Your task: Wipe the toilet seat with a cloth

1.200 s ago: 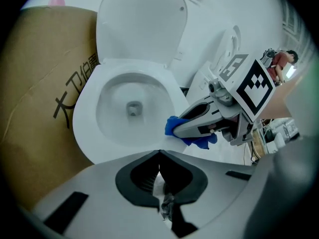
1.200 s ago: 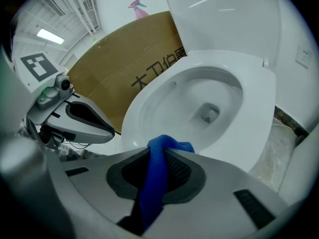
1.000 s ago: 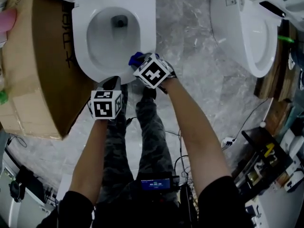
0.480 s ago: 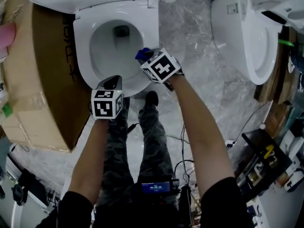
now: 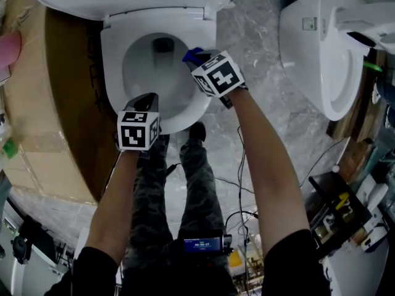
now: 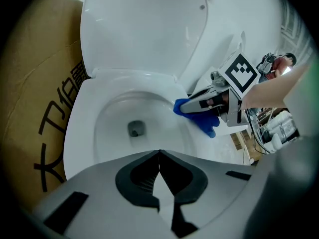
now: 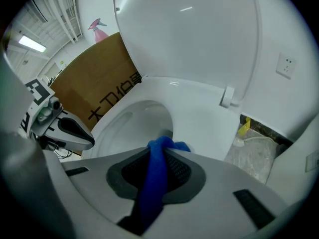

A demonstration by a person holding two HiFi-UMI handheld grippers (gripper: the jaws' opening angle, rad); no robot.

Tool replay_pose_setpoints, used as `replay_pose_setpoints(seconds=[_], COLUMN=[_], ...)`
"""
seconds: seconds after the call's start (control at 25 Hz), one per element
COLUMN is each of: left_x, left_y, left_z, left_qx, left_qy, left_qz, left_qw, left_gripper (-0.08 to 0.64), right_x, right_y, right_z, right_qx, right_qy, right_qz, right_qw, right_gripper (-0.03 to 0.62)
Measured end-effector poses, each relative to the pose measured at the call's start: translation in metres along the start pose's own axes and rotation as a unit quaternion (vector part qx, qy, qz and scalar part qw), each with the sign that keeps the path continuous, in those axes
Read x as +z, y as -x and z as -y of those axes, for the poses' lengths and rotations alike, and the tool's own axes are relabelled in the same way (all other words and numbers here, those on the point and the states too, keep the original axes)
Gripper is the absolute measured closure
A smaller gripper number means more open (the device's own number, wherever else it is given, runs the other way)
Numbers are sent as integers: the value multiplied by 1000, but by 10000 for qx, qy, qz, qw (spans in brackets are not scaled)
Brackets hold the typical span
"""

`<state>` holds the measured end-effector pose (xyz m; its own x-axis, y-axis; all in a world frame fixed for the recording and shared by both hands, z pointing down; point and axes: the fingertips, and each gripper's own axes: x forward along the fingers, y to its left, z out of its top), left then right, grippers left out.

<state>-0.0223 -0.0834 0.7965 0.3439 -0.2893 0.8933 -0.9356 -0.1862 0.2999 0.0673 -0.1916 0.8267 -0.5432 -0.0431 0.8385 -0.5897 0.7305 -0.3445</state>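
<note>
Right gripper view shows your right gripper (image 7: 158, 156) clamped on the blue cloth (image 7: 152, 183), which lies against the right side of the seat (image 7: 199, 116), while your left gripper (image 6: 159, 158), shut and empty, hangs above its front.

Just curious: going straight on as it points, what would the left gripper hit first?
Probably the toilet seat at its front rim, or the bowl just behind it; depth is hard to judge.
</note>
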Motion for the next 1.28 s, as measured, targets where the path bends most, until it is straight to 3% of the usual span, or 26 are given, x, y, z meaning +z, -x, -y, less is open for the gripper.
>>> replay_pose_setpoints(seconds=[0.64, 1.28], left_x=[56, 59], left_y=[-12, -6], left_z=[-35, -69], left_qx=[-84, -122], left_qy=[37, 274], left_qz=[162, 171], left_qw=[9998, 9994], left_gripper=[548, 548], right_x=[76, 139], right_y=[-14, -45], right_z=[25, 0], right_qx=[232, 210], right_qy=[162, 864], right_qz=[240, 202], right_qw=[9993, 9958], right_gripper=[534, 534])
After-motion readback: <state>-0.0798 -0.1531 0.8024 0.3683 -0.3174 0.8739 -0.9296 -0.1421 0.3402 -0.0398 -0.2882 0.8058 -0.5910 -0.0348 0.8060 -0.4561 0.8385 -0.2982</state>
